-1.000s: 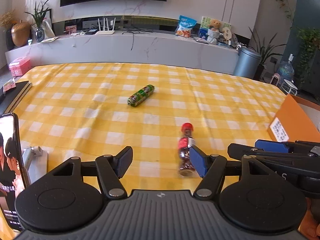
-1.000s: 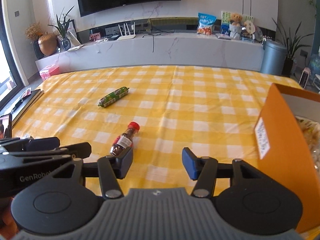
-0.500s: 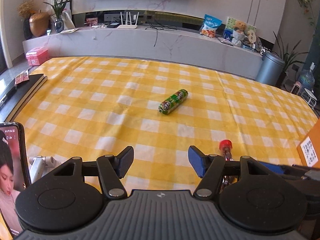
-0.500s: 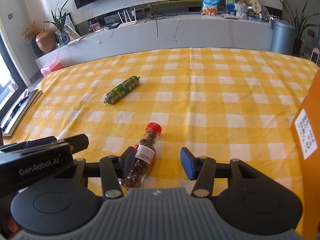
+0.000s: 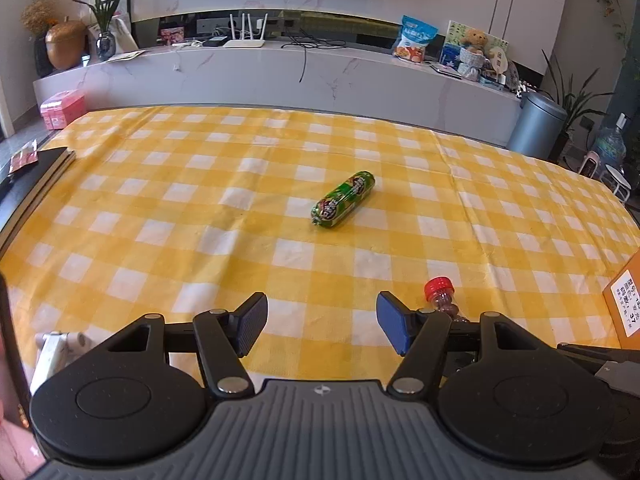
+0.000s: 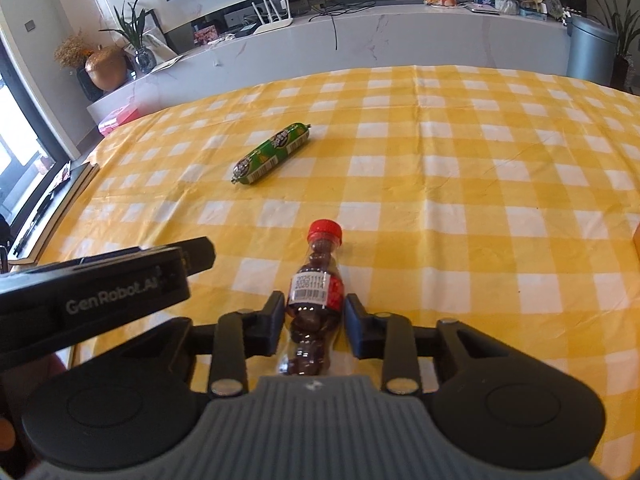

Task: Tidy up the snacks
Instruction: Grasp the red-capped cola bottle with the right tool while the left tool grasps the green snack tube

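A small clear bottle [image 6: 311, 286] of dark candies with a red cap lies on the yellow checked tablecloth [image 6: 440, 168]. My right gripper [image 6: 315, 312] is closing on it, and both pads press on its sides below the label. In the left wrist view only the bottle's red cap [image 5: 439, 289] shows, just right of my left gripper [image 5: 320, 322], which hangs open with nothing between its fingers. A green wrapped sausage snack [image 5: 344, 199] lies on the cloth farther out, ahead of the left gripper; the snack [image 6: 272, 152] is to the upper left of the bottle in the right wrist view.
An orange cardboard box [image 5: 624, 304] stands at the table's right edge. A phone [image 5: 12, 360] on a white stand [image 5: 52, 350] is at the near left, and a dark book [image 5: 36, 176] lies along the left edge. The left gripper's body [image 6: 100, 292] sits close beside the right one.
My right gripper came down over the bottle and its jaws closed on it. The left gripper moved forward and left, so the bottle now lies outside its right finger.
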`<state>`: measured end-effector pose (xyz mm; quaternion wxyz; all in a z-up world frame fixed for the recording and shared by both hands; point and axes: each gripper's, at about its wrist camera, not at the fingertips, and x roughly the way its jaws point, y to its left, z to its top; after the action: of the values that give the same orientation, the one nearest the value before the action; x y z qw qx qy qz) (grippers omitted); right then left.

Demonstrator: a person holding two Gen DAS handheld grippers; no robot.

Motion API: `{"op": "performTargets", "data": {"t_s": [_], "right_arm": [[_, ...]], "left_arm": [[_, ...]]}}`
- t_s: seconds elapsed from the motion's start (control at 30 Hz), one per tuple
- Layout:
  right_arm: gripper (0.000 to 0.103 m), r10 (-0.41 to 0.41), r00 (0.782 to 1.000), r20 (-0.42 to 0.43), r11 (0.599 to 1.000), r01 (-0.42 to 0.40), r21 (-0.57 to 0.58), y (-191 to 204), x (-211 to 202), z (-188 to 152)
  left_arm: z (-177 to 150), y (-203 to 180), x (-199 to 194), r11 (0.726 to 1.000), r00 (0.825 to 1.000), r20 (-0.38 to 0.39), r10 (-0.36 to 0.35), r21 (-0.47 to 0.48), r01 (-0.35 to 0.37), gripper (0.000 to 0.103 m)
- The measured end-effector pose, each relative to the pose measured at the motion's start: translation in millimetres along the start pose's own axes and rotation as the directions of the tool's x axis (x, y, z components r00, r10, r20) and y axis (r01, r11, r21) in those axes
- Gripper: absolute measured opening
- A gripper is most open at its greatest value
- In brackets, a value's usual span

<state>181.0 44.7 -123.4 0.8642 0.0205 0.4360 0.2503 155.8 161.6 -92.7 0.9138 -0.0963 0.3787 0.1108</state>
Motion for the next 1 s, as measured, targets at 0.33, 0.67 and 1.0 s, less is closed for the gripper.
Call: {"op": "performTargets", "data": {"t_s": [0.33,0.67,1.0], "right_arm": [[0.029,-0.055,0.998,0.027,0.998,0.055,0.002,-28.0,-8.0,17.8],[0.029,-0.103,0.994,0.044,0.995,0.102,0.014,-53.7,-0.3,38.2],[0.030,-0.086,0.996,0.020,0.996,0.087,-0.001,-50.7,3.2,27.9]], "left_arm": [[26.4,-28.4,22.1,0.981,0.993,0.114,-0.018,0.193,-0.004,0.083],[45.6,-34.2,73.9,0.951,0.994,0.103,-0.039,0.309,0.005,0.084],[52.3,-13.9,100.4,0.976,0.997,0.004,-0.071,0.205,0.069,0.061]]}}
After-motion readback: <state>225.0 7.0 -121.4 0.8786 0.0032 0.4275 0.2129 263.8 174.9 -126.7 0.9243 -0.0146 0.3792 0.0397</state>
